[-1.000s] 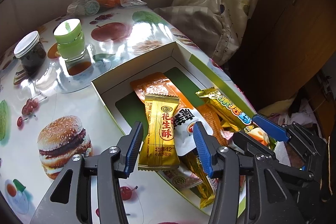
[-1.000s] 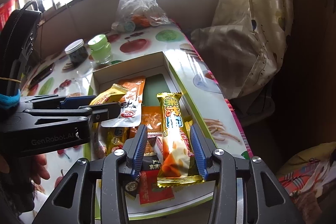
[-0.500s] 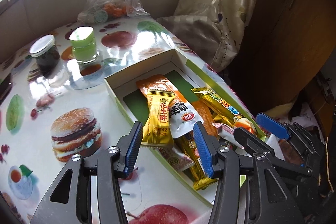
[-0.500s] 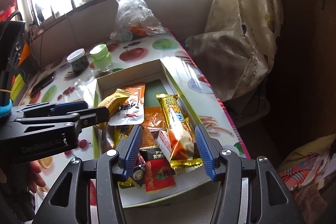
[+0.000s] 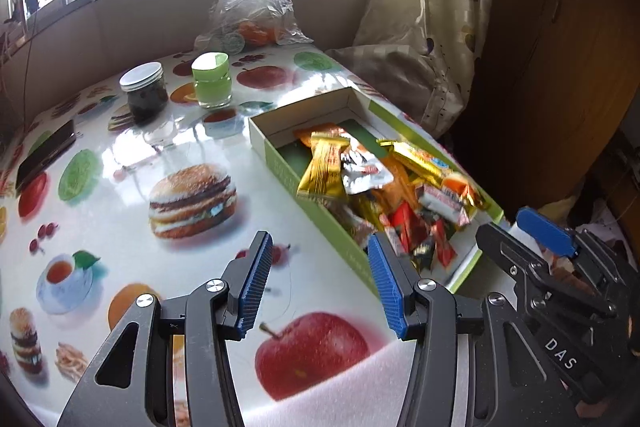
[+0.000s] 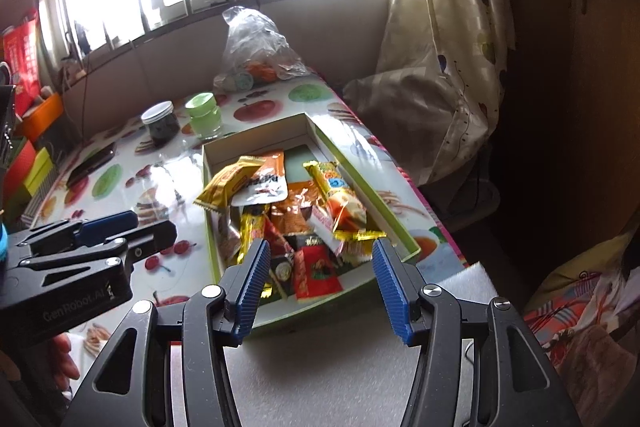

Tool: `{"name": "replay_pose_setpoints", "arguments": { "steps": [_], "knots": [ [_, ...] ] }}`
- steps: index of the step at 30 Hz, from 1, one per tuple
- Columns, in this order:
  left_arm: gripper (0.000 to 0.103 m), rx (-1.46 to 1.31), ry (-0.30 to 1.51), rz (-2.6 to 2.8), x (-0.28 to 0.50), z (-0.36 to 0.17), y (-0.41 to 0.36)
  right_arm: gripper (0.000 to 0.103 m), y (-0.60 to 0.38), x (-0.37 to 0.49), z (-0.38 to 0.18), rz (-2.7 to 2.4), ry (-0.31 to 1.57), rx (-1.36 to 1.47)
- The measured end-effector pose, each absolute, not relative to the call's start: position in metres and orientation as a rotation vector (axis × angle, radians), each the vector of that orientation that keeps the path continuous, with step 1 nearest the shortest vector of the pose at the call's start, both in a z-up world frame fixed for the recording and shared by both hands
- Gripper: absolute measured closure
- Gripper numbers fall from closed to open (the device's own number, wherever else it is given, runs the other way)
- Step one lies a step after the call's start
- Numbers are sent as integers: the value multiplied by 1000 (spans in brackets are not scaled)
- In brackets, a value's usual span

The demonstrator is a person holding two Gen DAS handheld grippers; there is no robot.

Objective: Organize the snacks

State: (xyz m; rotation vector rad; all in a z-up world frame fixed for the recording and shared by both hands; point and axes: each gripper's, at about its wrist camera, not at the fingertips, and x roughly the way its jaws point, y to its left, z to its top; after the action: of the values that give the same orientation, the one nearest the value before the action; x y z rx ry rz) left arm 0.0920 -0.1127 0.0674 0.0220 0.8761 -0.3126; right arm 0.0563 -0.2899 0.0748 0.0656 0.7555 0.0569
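left wrist view showed us our left gripper (image 5: 318, 277) released, nothing between its blue pads, hovering over the printed tablecloth (image 5: 120, 227) just beside the green box (image 5: 280, 167). the snacks (image 5: 360, 179) lay heaped inside that box, a gold bar (image 5: 324, 167) resting on its near wall. beyond the box stood a green jar (image 5: 211, 81) and a dark jar (image 5: 145, 91). our right gripper (image 6: 318, 269) hung above the box's near end, its jaws having just widened, clear of every packet.
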Motion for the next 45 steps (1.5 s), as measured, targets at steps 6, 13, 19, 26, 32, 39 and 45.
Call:
{"name": "replay_pose_setpoints", "arguments": {
  "steps": [6,13,19,26,32,39,45],
  "knots": [
    [52,28,901,-288,68,46,-108,50,-284,30,60,32,778,54],
    [52,47,939,-284,50,20,-107,49,-286,9,35,-25,837,36],
    [52,64,957,-318,42,12,-112,48,-286,3,21,-59,863,33],
    [52,47,970,-328,39,7,-112,46,-285,2,14,-77,873,38],
    [52,40,961,-320,37,6,-112,45,-282,1,12,-97,858,28],
    [52,35,958,-308,36,6,-113,45,-280,0,11,-108,850,31],
    [52,31,960,-305,35,5,-111,45,-281,0,11,-110,849,33]
  ]
}}
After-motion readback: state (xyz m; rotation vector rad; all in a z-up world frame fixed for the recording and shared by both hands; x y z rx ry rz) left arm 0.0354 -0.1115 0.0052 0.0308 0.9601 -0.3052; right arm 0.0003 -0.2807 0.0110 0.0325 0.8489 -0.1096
